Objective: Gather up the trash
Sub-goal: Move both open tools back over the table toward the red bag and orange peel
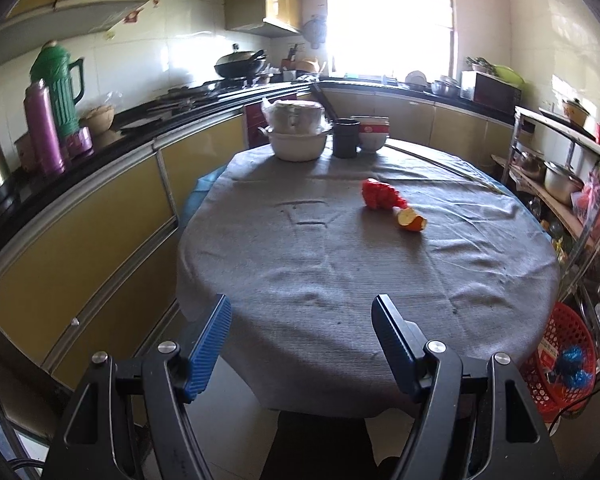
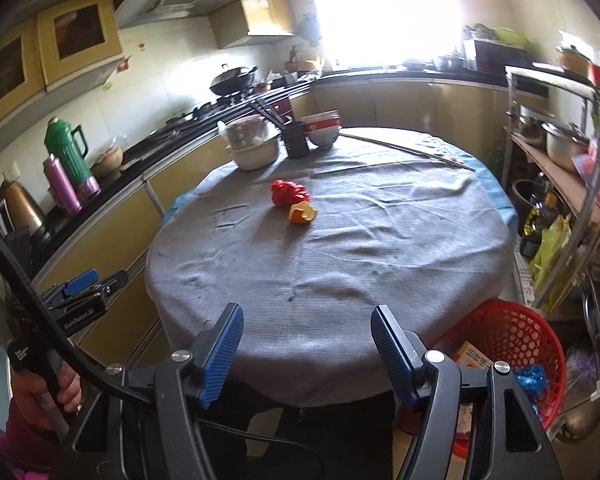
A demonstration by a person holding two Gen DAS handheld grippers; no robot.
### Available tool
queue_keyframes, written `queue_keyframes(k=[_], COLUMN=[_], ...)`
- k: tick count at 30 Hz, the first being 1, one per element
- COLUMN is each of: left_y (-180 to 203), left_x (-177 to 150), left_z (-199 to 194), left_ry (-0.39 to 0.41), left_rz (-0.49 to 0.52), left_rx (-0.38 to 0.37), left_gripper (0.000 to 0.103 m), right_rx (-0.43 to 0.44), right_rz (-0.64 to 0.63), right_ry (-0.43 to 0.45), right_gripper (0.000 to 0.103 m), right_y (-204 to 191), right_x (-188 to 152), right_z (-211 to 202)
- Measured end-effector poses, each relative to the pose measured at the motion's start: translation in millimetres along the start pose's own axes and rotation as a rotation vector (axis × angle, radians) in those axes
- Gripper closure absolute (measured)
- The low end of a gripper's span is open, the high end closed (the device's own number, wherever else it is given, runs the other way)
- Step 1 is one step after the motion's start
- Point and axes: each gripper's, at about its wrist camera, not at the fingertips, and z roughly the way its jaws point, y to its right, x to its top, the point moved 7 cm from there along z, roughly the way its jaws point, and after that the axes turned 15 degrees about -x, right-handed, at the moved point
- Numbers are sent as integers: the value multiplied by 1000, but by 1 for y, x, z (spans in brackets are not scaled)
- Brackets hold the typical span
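Observation:
A crumpled red wrapper (image 1: 380, 195) and an orange peel (image 1: 412, 220) lie side by side on the grey-clothed round table (image 1: 340, 272), past its middle. They also show in the right wrist view, the wrapper (image 2: 288, 192) and the peel (image 2: 302, 213). A red mesh trash basket (image 2: 512, 344) stands on the floor at the table's right, holding a box and blue scrap; it also shows in the left wrist view (image 1: 564, 356). My left gripper (image 1: 302, 312) is open and empty over the near table edge. My right gripper (image 2: 306, 322) is open and empty there too.
A covered white basin (image 1: 298, 136), a dark cup (image 1: 346, 138) and stacked bowls (image 1: 374, 132) stand at the table's far edge. A counter with thermoses (image 1: 56, 100) runs along the left. A metal shelf with pots (image 1: 560, 180) stands on the right.

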Motion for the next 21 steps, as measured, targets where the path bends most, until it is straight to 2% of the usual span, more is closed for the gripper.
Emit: queue_keyframes(k=[4,7,13,16,21], left_y=[-21,-31,-42,-43,-47], left_x=[-2,1,11,13,8], left_z=[-1,-7,-26,-26,-13], left_ry=[8,28,99,105,68], left_rz=[-51,-53,-26,-15,-15], left_rx=[9,38,95,103,117], left_gripper=[30,30,30,28,28], right_rx=[11,26,83,88,85], right_rz=[-58,-93,-56,-65,-45], right_ry=[-3,0,44,46,55], right_gripper=[32,33,33,33,33], right_y=[-26,-48,-73,-79,-67], right_x=[3,7,28,34,44], right_z=[3,3,-4,-1,5])
